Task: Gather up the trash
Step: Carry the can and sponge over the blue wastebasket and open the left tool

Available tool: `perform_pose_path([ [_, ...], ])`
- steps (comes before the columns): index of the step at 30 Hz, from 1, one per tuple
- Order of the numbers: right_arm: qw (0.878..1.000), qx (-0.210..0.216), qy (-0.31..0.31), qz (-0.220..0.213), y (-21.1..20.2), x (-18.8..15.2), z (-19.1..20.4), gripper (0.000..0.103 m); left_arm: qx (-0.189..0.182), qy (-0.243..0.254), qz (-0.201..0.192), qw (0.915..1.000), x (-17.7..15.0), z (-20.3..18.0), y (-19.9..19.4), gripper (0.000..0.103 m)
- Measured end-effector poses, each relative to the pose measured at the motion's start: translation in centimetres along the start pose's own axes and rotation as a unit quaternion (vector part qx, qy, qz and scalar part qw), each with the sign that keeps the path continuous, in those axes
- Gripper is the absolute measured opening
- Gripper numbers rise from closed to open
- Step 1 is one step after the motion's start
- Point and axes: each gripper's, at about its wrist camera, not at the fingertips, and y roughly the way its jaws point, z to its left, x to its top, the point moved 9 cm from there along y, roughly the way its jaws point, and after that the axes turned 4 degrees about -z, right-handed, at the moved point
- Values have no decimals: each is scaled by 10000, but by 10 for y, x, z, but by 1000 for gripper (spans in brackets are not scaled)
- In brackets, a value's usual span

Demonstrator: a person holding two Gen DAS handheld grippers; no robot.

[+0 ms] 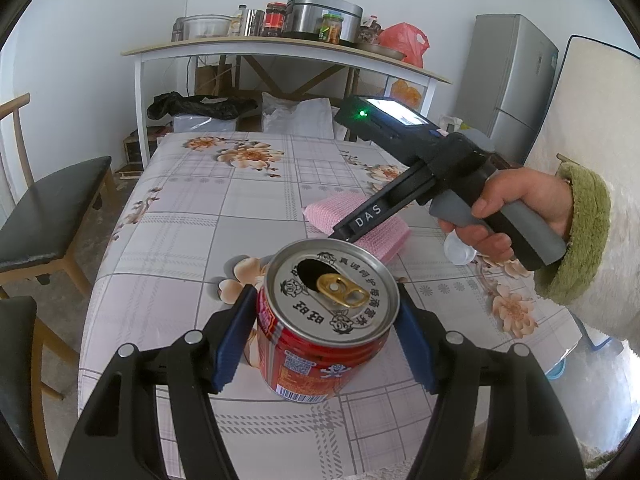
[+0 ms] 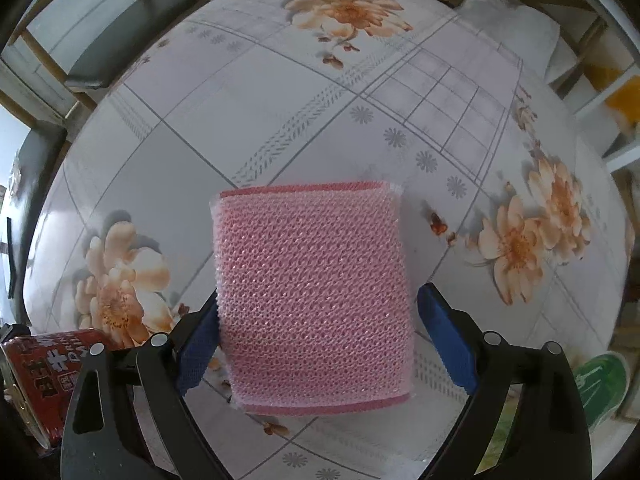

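We hold the opened red drink can (image 1: 326, 320), light and thin-walled, clamped by its sides in the left gripper (image 1: 324, 336). The pink mesh scouring pad (image 2: 314, 296), soft and compressible, lies on the table (image 2: 240, 120) between the right gripper's (image 2: 316, 344) open jaws; the left pad touches, the right stands clear. We judge its side edges the best hold.

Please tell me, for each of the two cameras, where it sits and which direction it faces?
Left wrist: on the left tool, facing forward and slightly down over the table; shows its fingers clamping a red can and the right hand.
Right wrist: on the right tool, facing steeply down; shows its fingers around a pink sponge.
Shared: table, can, sponge.
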Motion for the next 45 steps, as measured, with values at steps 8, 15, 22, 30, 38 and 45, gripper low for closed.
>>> perform_pose_path([
  [8, 9980, 201, 406, -448, -38, -9, -23, 77, 46, 45, 4, 10000, 1, -3, -4, 65],
  [15, 9735, 922, 1267, -1666, -149, -37, -52, 77, -89, 161, -176, 9997, 16, -17, -16, 65],
  [22, 9267, 911, 2239, -2876, -253, -100, -107, 77, -590, 535, -541, 9954, 56, -64, -30, 65],
  [30, 8178, -135, 4381, -3729, -330, -294, -215, 77, -2096, 1394, -783, 9646, 102, -192, -37, 65],
  [38, 6634, 49, 6539, -3637, -279, -503, -249, 77, -3672, 2042, -95, 9074, 98, -352, -26, 65],
  [45, 5536, 538, 7602, -3358, -198, -594, -250, 77, -4366, 1903, 1770, 8613, 46, -483, 31, 65],
])
